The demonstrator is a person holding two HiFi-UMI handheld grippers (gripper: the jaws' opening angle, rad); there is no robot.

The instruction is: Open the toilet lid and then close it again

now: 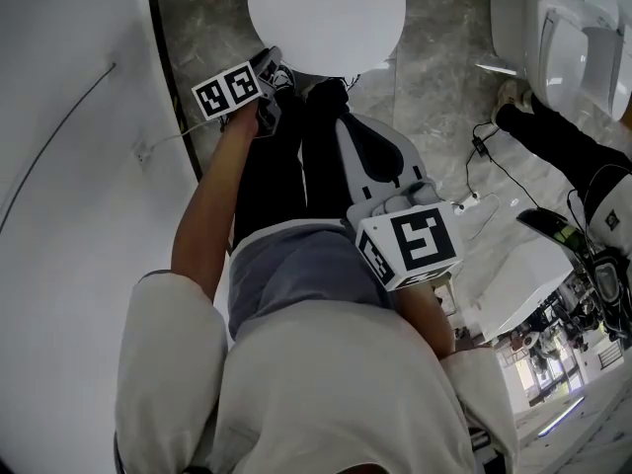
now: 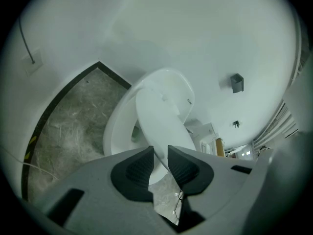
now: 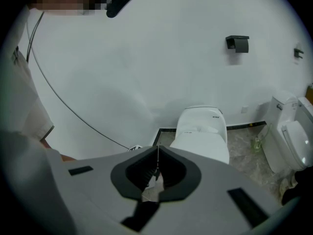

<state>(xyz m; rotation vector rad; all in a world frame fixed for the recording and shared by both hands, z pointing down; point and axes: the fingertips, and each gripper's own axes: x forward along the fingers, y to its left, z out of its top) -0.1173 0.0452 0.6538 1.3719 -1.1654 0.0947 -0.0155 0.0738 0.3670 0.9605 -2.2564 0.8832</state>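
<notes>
Evidently the job is partway through: the toilet lid (image 2: 161, 116) is neither flat on the bowl (image 2: 115, 131) nor leaning back against the rear of the toilet, but stands tilted up off it at an angle. The left gripper (image 2: 160, 153) has the lid's front edge between its fingers (image 2: 142, 168), which are closed on that thin white rim from either side, so the lid's weight seems to hang on this hold. The right gripper (image 3: 157, 153) takes no part; its fingers (image 3: 142, 170) are pressed together with nothing between them, and it points at the toilet from some way back, above the person's lap in the head view. Whether this is the opening half or the closing half cannot be told from the lid's tilt alone. If it is the opening, what remains is to swing the lid fully back, then bring it down until it rests flat; if the closing, only the lowering and the release are left. In either case the lid is not yet shut.
</notes>
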